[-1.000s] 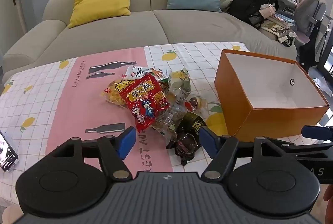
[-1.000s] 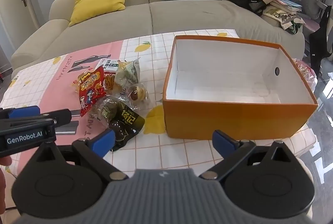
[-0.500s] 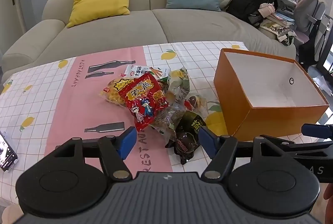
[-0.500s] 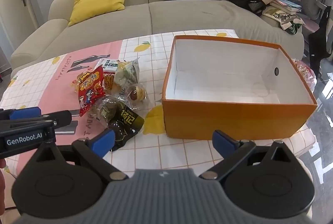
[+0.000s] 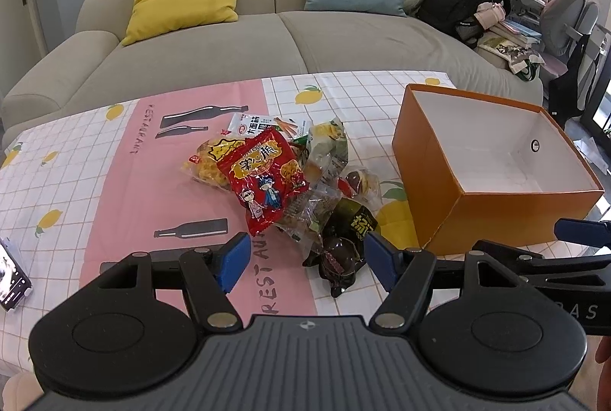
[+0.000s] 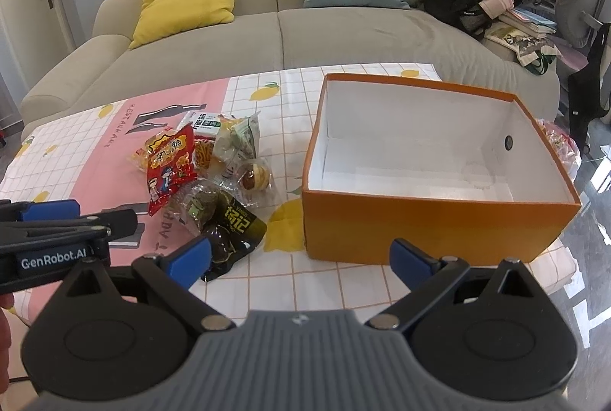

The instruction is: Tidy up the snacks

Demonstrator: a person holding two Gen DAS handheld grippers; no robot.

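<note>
A heap of snack packets lies mid-table: a red packet (image 5: 262,178) on top, a yellow one (image 5: 208,159) behind it, a white-green packet (image 5: 329,144), clear wrapped sweets, and a dark packet (image 5: 345,239) nearest me. An orange box (image 5: 492,216) with a white, empty inside stands to their right. My left gripper (image 5: 305,264) hovers open just short of the dark packet, nothing between its blue pads. In the right wrist view the same red packet (image 6: 170,166), dark packet (image 6: 233,231) and orange box (image 6: 431,224) show. My right gripper (image 6: 301,262) is open before the box's front wall.
The table carries a pink and white checked cloth (image 5: 114,182) with lemon prints. A phone (image 5: 11,273) lies at its left edge. A beige sofa (image 5: 267,41) with yellow and blue cushions stands behind; a black backpack (image 5: 469,2) and stacked books sit at its right end.
The left gripper has drifted slightly, so the snack heap sits a touch lower and nearer in its view. The right gripper has stayed put. Nothing was grasped or released.
</note>
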